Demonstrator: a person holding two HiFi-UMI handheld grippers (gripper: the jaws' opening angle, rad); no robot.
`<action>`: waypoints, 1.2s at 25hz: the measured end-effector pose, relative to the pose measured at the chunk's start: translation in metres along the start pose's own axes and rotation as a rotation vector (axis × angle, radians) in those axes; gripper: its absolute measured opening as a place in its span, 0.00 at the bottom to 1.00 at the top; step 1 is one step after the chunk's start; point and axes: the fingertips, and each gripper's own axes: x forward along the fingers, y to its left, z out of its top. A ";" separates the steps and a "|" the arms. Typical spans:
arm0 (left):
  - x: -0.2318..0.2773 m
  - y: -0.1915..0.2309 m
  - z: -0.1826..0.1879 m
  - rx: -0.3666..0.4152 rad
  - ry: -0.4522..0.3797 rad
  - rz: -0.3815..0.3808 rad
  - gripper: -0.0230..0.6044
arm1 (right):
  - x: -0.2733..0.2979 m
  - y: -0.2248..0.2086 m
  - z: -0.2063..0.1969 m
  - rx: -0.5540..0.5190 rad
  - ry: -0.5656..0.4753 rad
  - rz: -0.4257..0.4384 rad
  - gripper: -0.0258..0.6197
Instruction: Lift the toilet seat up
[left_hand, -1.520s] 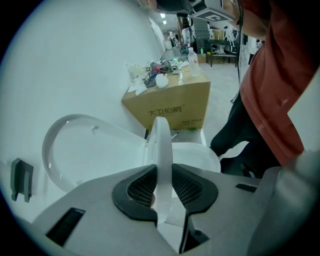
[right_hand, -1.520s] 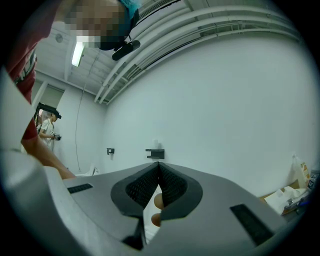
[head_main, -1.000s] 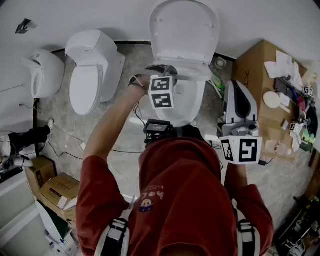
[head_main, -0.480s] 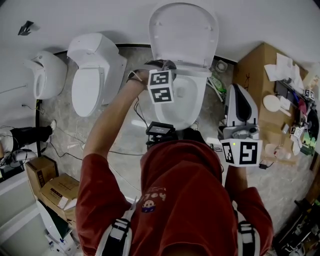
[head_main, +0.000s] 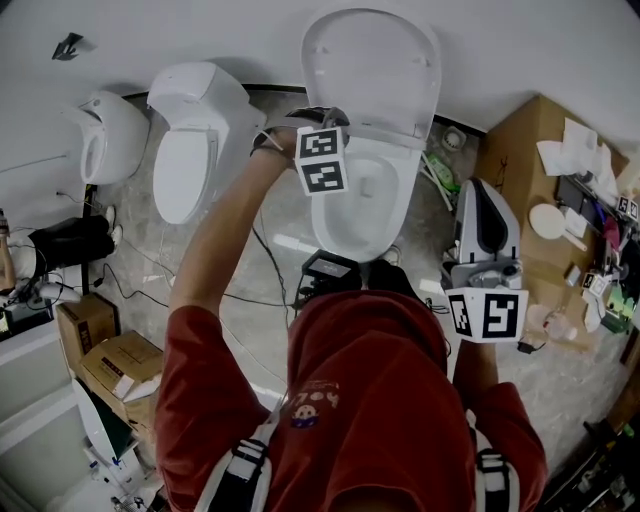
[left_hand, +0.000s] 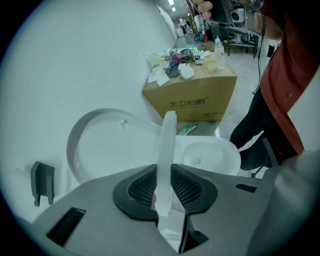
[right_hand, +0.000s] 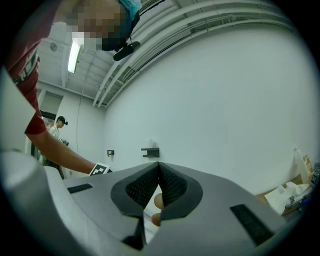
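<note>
The white toilet (head_main: 355, 205) stands against the far wall with its lid (head_main: 372, 60) upright. My left gripper (head_main: 325, 118) is shut on the rim of the toilet seat (head_main: 392, 137), which is raised close to the lid. In the left gripper view the seat (left_hand: 167, 145) runs edge-on between the pads, with the lid (left_hand: 107, 145) to its left and the open bowl (left_hand: 210, 156) to its right; the left gripper (left_hand: 166, 172) pinches it. My right gripper (head_main: 478, 200) hangs to the right of the toilet, shut and holding nothing. The right gripper (right_hand: 159, 165) points level at a bare wall.
A second toilet (head_main: 190, 140) and a wall fixture (head_main: 105, 135) stand to the left. A cardboard box (head_main: 540, 200) with clutter on it sits right of the toilet. More boxes (head_main: 110, 370) lie at lower left, cables and a black device (head_main: 330, 270) on the floor.
The left gripper has carried the seat up and back towards the lid, uncovering the bowl. The right gripper has drifted slightly lower in the head view.
</note>
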 end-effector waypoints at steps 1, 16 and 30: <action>0.000 0.002 -0.001 -0.002 0.019 0.001 0.19 | 0.000 -0.003 -0.001 0.005 0.001 0.007 0.06; 0.006 0.021 -0.003 -0.051 0.124 0.036 0.19 | -0.018 -0.036 -0.009 0.036 0.003 0.035 0.06; 0.009 0.023 -0.003 -0.043 0.139 0.046 0.20 | -0.014 -0.027 -0.004 0.012 -0.005 0.037 0.06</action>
